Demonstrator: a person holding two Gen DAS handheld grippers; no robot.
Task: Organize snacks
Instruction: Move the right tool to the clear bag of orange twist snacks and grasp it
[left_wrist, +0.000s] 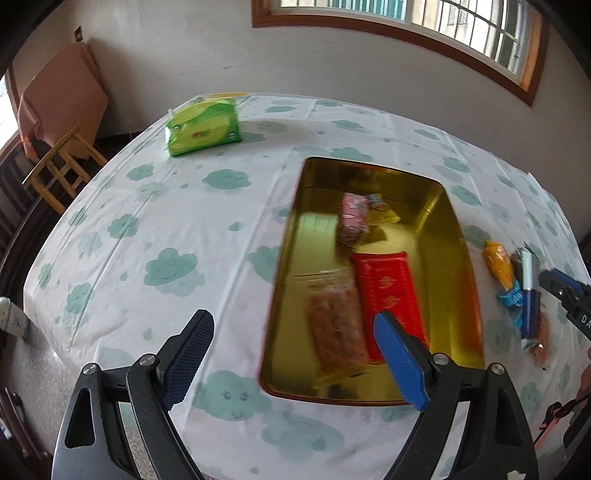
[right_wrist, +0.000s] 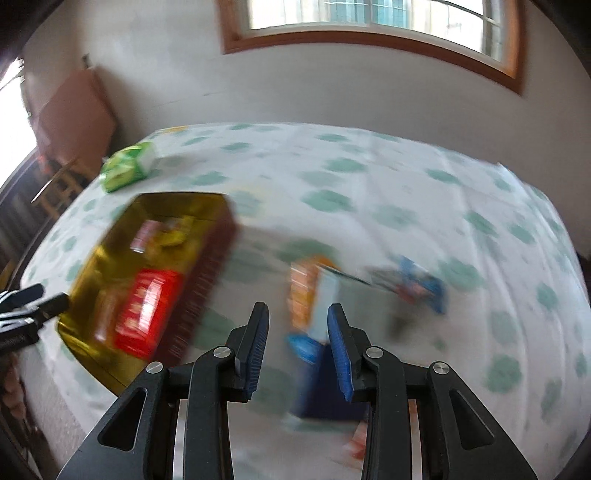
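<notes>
Landmark: rectangular gold-lined metal tin (left_wrist: 458, 266), open, dark red outside, standing on the surface (left_wrist: 184, 229), a table under a white cloth printed with green clouds.

1. Wooden chair (left_wrist: 61, 173), yellow frame. Off the surface's edge, far left of the tin.
2. Green soft pack of tissues (left_wrist: 203, 127). On the surface, well apart from the tin, beyond its far left corner.
3. Left tool (left_wrist: 295, 339), black arms with blue textured pads. Jaws wide, nothing between them; the right pad hangs over the tin's near end, the left pad over bare cloth left of the tin.
4. Clear long packet of brown snack (left_wrist: 334, 325). Inside the tin, near-left part.
5. Pink wrapped snack (left_wrist: 354, 218). Inside the tin, toward the far end, with a small yellow wrapped piece (left_wrist: 384, 214) just beside it.
6. Red flat packet with gold marks (left_wrist: 388, 295). Inside the tin, just right of the clear packet.
7. Loose snacks outside the tin, on the cloth near its right wall: orange wrapper (left_wrist: 499, 264), pale blue-green tube (left_wrist: 528, 271), dark blue packets (left_wrist: 526, 310). Blurred; exact count cannot be told.
8. Right tool (right_wrist: 297, 336), same make. Jaws narrow, a slim gap showing, nothing gripped; it hangs above the loose snacks right of the tin.
</notes>
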